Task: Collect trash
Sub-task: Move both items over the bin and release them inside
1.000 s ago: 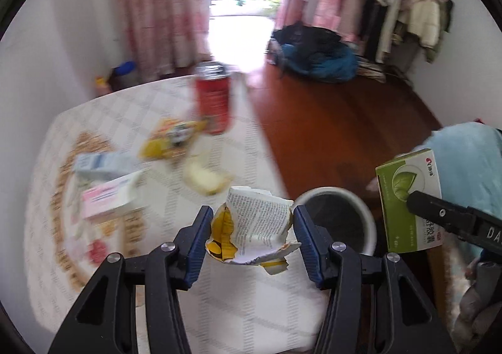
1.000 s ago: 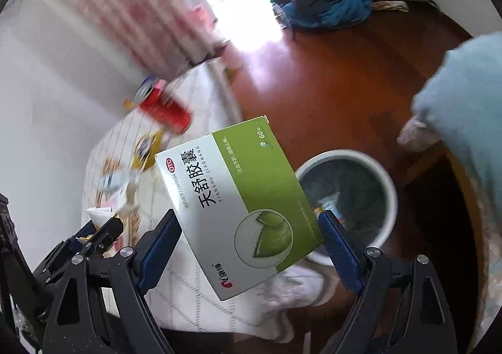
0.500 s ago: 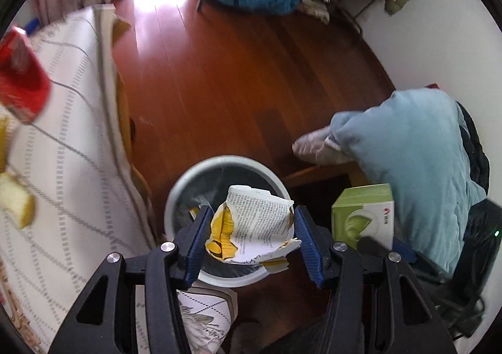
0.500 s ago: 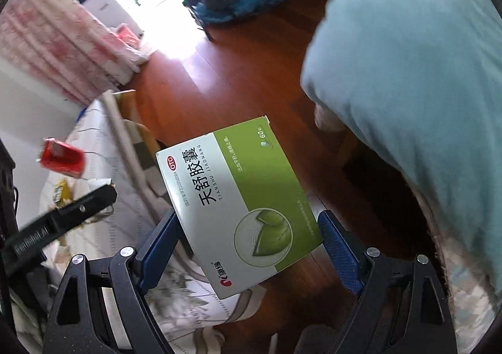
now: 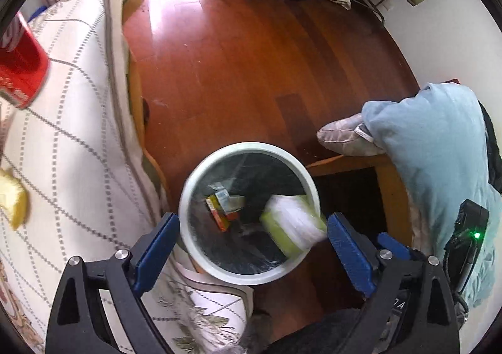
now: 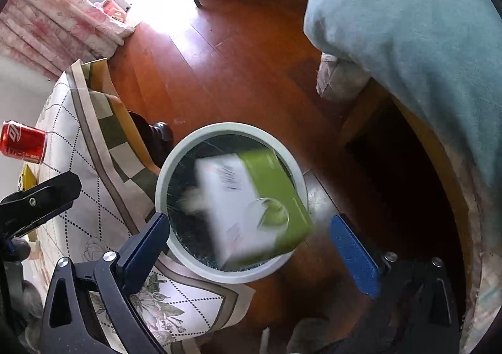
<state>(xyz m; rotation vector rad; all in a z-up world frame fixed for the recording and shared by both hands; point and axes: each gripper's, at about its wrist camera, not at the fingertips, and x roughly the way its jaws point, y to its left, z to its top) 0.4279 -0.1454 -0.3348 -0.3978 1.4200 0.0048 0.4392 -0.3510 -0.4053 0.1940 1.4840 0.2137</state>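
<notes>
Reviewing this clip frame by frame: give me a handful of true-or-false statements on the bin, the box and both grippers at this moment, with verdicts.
1. The right gripper grips the green and white box. False: its fingers are spread wide and the blurred box is free over the bin.
2. The left gripper is open and empty. True.
3. The bin stands on the wooden floor beside the table. True.
4. The bin is empty. False: small packets lie at its bottom.
5. The red can is on the table. True.
</notes>
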